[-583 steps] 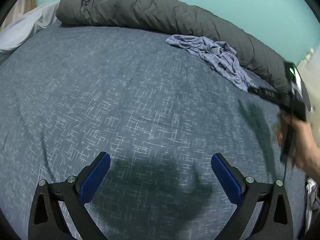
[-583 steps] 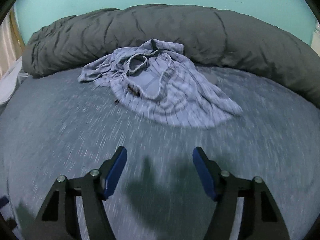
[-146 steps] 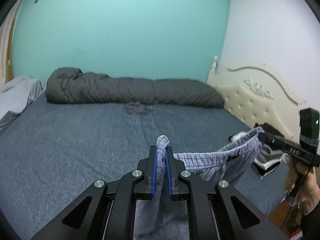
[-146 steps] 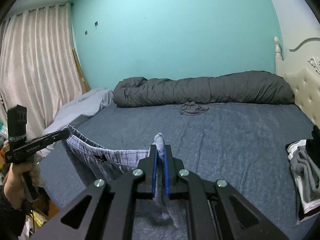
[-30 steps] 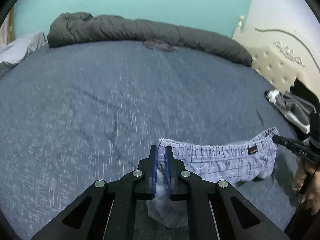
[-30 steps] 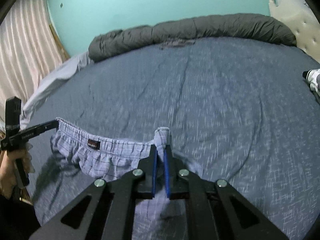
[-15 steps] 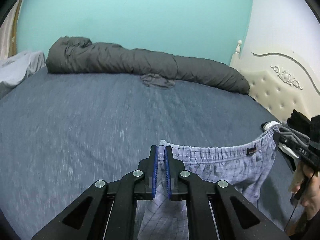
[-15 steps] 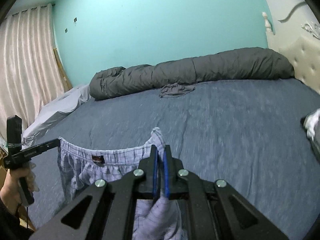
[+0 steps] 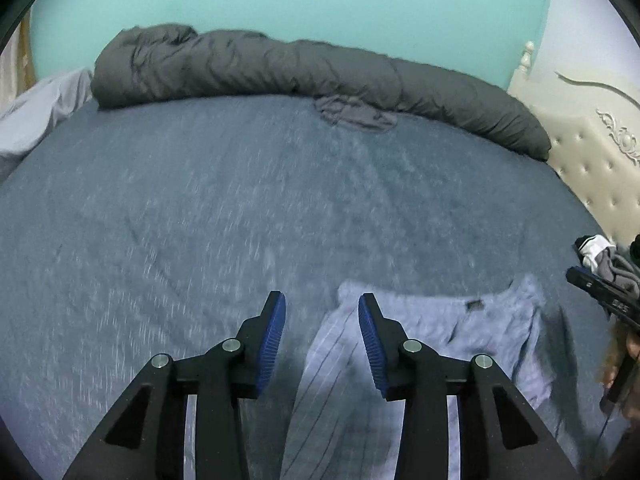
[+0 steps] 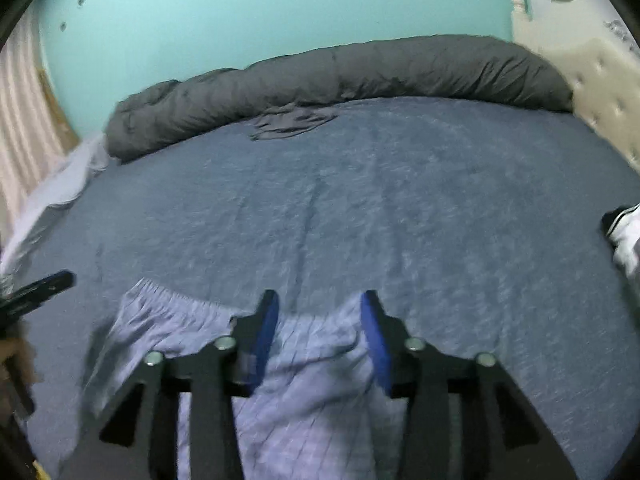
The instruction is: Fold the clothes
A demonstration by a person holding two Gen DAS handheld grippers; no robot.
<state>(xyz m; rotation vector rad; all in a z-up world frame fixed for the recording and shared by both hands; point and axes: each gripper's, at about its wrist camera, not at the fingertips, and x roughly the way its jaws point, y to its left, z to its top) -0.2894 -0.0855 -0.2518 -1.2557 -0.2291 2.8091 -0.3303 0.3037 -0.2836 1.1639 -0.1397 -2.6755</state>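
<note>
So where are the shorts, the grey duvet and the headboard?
shorts [image 9: 452,320]: left wrist view, cloth below the waistband.
duvet [image 9: 256,66]: left wrist view, middle of the roll.
headboard [image 9: 592,168]: left wrist view, tufted panel.

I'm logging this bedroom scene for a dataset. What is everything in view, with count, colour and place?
Shorts: one, pale blue plaid, flat on the near part of the bed.
Bed sheet: one, dark blue, covering the bed.
Duvet: one, dark grey, rolled along the far edge.
Small garment: one, grey, crumpled against the duvet.
Clothes pile: one, black, white and grey, right edge.
Headboard: one, cream, tufted, right.
Wall: turquoise, behind.
Curtain: pinkish, far left.
Left tool: open, above the shorts.
Right tool: open, above the shorts.
</note>
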